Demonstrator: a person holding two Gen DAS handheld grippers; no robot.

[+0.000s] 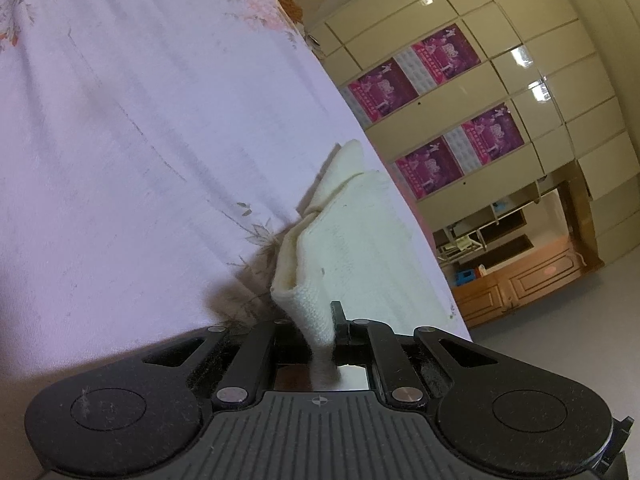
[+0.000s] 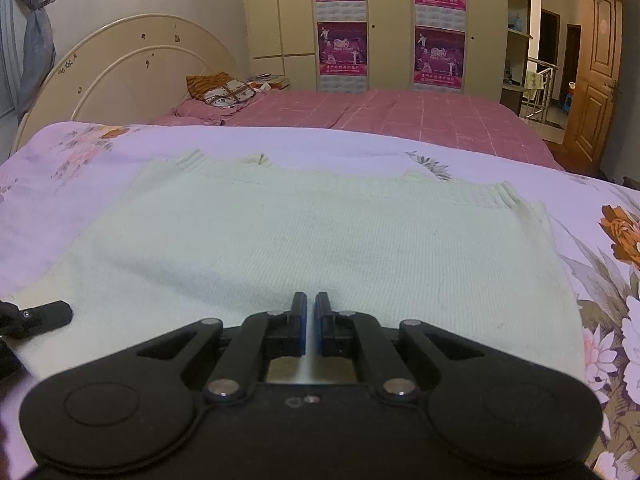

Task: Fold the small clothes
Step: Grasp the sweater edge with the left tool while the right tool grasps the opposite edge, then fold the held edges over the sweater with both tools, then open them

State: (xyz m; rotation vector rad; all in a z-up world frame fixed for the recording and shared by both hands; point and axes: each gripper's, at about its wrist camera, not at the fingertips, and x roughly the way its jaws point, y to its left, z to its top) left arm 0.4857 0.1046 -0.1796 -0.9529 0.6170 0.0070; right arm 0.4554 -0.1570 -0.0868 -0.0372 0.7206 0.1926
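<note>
Left fingers (image 1: 340,316) around sweater (image 1: 320,320) edge.

Bedroom: cream arched headboard (image 2: 120,60), pink checked bed (image 2: 400,116), beige wardrobe (image 2: 480,20) with magenta posters (image 2: 439,54), brown door (image 2: 596,80), grey curtain (image 2: 36,40).

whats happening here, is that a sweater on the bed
Yes. A person with a handheld gripper in each hand is folding a cream knit sweater spread on a floral bedsheet. The left gripper is shut on a bunched edge of the knit and has it lifted off the sheet. The right gripper sits low over the flat part, its jaws nearly closed with nothing visibly between them. The fold looks only just begun.
</note>
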